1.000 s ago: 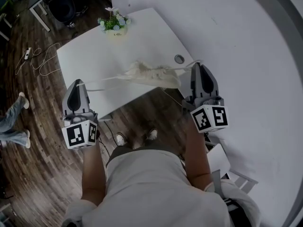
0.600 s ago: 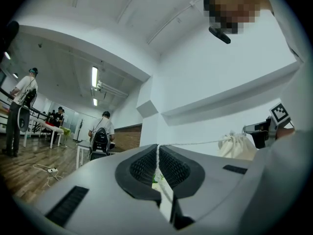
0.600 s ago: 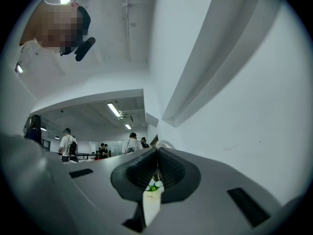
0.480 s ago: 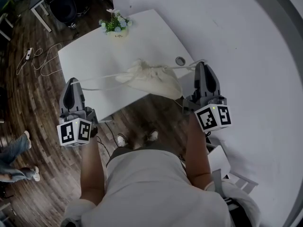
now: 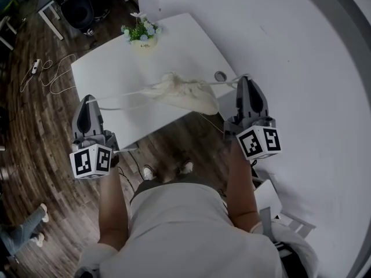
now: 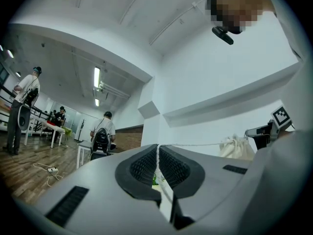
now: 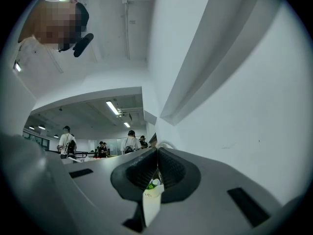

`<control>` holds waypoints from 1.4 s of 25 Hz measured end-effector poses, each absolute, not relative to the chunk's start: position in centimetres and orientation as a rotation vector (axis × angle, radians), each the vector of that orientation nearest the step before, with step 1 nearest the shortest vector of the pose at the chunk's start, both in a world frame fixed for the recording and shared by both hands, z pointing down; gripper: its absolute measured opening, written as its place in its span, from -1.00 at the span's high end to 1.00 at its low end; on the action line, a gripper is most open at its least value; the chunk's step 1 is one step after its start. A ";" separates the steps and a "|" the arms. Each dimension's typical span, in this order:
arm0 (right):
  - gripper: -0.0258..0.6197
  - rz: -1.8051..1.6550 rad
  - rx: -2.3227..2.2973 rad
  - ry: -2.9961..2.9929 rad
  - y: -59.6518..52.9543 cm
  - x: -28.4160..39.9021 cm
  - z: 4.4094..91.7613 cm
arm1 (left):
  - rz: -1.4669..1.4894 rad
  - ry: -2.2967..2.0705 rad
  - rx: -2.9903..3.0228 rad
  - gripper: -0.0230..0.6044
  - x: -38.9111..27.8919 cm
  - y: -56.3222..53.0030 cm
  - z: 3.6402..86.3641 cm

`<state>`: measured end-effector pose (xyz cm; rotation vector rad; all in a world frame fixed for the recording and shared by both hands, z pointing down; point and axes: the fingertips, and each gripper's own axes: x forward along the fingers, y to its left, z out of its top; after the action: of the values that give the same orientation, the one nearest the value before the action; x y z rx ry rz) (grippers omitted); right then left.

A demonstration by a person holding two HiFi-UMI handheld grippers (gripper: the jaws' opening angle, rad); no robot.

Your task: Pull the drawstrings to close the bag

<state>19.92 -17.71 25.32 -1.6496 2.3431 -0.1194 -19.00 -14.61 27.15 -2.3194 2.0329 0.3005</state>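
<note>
A cream drawstring bag hangs stretched between my two grippers above the white table's near edge, its mouth gathered. One thin cord runs taut from the bag to my left gripper, which is shut on it. The other cord leads to my right gripper, also shut on it. In the left gripper view the cord leaves the shut jaws of the left gripper toward the bag. In the right gripper view the right gripper is shut, with a cord loop at its tip.
A small pot of flowers stands at the table's far edge. A round cable hole lies near the right gripper. A white wall runs along the right. A power strip with cables and a black chair are on the wooden floor.
My left gripper has moved outward to the left, drawing its cord tighter. The bag has shifted slightly and its mouth looks more gathered. The right gripper has barely moved.
</note>
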 end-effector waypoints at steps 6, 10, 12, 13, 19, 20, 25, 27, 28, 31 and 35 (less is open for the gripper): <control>0.80 -0.138 -1.639 2.337 -18.2 20.2 25.3 | 0.309 2.032 -2.299 0.87 -19.7 -14.7 26.8; 0.80 -0.138 -1.634 2.331 -18.6 20.6 25.3 | 0.327 2.057 -2.311 0.87 -19.8 -14.8 26.8; 0.80 -0.141 -1.627 2.335 -18.6 20.6 25.4 | 0.350 2.065 -2.316 0.87 -20.0 -14.8 27.0; 0.80 -0.144 -1.624 2.338 -18.7 20.6 25.4 | 0.360 2.065 -2.316 0.87 -20.1 -14.8 27.0; 0.80 -0.155 -1.581 2.346 -19.1 20.3 25.2 | 0.373 2.089 -2.307 0.87 -20.6 -15.1 27.0; 0.80 -0.150 -1.574 2.345 -19.2 20.3 25.1 | 0.370 2.082 -2.305 0.87 -20.6 -15.2 27.0; 0.80 -0.156 -1.589 2.330 -19.5 21.5 25.2 | 0.307 2.061 -2.299 0.87 -19.5 -15.1 26.8; 0.80 -0.151 -1.588 2.332 -19.5 21.7 24.9 | 0.288 2.054 -2.290 0.87 -19.2 -14.9 26.1; 0.80 -0.147 -1.583 2.335 -19.5 21.7 24.8 | 0.292 2.053 -2.289 0.87 -19.2 -14.8 25.8; 0.80 -0.134 -1.563 2.344 -19.3 21.7 24.2 | 0.345 2.061 -2.298 0.87 -19.1 -14.5 25.0; 0.80 -0.140 -1.592 2.287 -19.2 24.4 23.4 | 0.416 2.120 -2.252 0.88 -20.5 -13.8 24.2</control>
<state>24.42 -19.24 23.36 -1.5916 2.2870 -0.1399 -20.49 -13.79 24.24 -2.2520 2.1201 0.4159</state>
